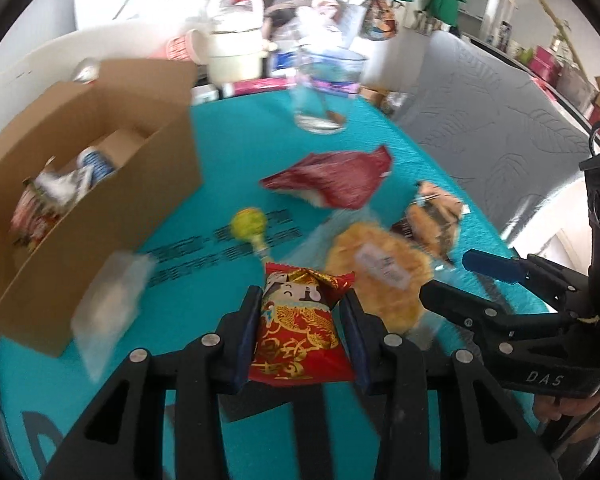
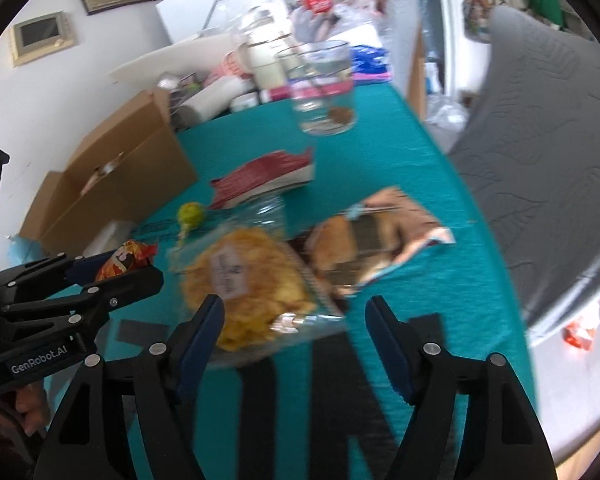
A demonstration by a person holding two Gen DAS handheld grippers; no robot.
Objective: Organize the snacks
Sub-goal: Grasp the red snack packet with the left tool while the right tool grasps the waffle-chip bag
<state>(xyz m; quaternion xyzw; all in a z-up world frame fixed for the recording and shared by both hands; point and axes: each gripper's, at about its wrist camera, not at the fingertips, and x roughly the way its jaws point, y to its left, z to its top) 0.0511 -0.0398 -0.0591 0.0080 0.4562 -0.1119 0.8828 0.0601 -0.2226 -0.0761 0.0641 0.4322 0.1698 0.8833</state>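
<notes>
Between the fingers of the left gripper [image 1: 302,320] sits a red and gold snack packet [image 1: 300,328], pinched narrow on both sides, so that one's picked up and looks ready to go. Just to its right, the right gripper [image 2: 296,334] is spread wide around the near edge of a clear bag of yellow chips [image 2: 244,284], pads not pressing on it as far as I can tell.

Further out on the teal tablecloth [image 1: 228,144] there's a green lollipop [image 1: 247,222], a dark red packet [image 1: 336,178], a shiny bun wrapper [image 2: 364,248] and a small clear pouch [image 1: 108,304] leaning by the cardboard box [image 1: 100,208].

Box on the left already has a few wrapped things in it, so I'd say it's partway: roughly six snacks left outside.
</notes>
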